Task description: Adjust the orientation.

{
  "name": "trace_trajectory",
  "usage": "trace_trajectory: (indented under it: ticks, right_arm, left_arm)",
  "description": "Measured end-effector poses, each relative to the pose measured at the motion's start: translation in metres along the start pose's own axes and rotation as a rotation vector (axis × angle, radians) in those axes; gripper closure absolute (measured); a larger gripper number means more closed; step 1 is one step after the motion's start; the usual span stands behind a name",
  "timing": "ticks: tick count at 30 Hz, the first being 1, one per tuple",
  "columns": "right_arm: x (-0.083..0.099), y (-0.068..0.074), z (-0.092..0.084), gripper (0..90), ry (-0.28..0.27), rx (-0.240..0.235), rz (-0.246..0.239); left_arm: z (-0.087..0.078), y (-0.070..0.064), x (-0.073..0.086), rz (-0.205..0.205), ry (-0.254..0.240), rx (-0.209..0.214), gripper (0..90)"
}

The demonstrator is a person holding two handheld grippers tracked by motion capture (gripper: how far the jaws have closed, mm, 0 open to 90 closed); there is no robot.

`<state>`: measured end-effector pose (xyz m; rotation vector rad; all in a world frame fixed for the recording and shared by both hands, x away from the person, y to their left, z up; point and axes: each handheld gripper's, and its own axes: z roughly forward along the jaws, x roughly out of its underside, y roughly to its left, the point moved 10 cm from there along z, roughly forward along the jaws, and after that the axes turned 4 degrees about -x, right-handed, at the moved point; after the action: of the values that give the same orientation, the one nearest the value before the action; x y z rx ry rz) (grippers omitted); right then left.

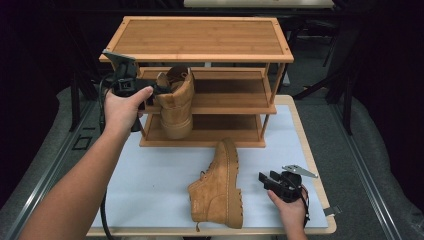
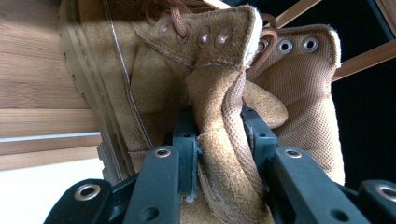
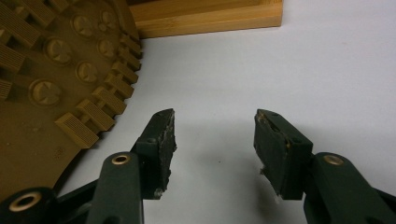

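At the left end of the three-tier bamboo shoe rack (image 1: 200, 40), the left gripper (image 1: 155, 90) holds the tan suede boot (image 1: 176, 102) by its collar flap, jaws pressed on the suede, the boot upright at the lower shelves. Near the table's (image 1: 150, 180) front edge, the second tan suede boot (image 1: 220, 187) lies on its side, its sole just beside the right gripper (image 1: 267, 180), whose jaws stand apart and empty.

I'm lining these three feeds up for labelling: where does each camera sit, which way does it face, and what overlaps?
High view: above the table's near edge, facing forward and down at the shoe rack; both forearms show.
Left gripper view: on the left gripper, facing the held boot; black fingers show.
Right gripper view: on the right gripper, low over the white table; open fingers show.
Shared: high and right gripper views both show the lying boot.
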<state>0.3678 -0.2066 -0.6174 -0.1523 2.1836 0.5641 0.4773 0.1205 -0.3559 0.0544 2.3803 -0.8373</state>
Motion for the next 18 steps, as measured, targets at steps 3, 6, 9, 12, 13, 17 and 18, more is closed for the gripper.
trace_trajectory:
  ticks: [3,6,9,12,13,17,18]
  right_arm:
    - [-0.001,0.001,0.0,47.9,-0.014,-0.008,-0.003]
    - [0.0,0.0,-0.001,47.8,-0.001,-0.003,0.003]
    - [-0.001,0.0,0.001,47.8,-0.012,-0.006,0.009]
    - [-0.001,0.001,0.001,47.7,-0.011,-0.005,0.0]
    - [-0.001,0.001,0.001,47.7,-0.011,-0.005,0.0]
    - [0.0,0.001,0.0,47.7,0.0,-0.005,-0.001]
    - [0.0,0.001,0.0,47.7,0.002,-0.004,-0.003]
  left_arm:
    - [-0.001,0.0,0.002,0.027,0.008,-0.022,69.5]
    - [-0.004,0.004,0.007,0.083,0.011,-0.082,68.2]
    - [-0.006,0.007,0.01,0.098,0.029,-0.072,64.0]
    - [-0.007,0.008,0.011,0.112,0.013,-0.061,59.2]
    - [-0.008,0.008,0.013,0.126,0.013,-0.066,58.0]
    - [-0.014,0.004,0.012,0.136,-0.002,-0.056,54.0]
    - [-0.017,0.004,0.013,0.147,0.0,-0.058,54.1]
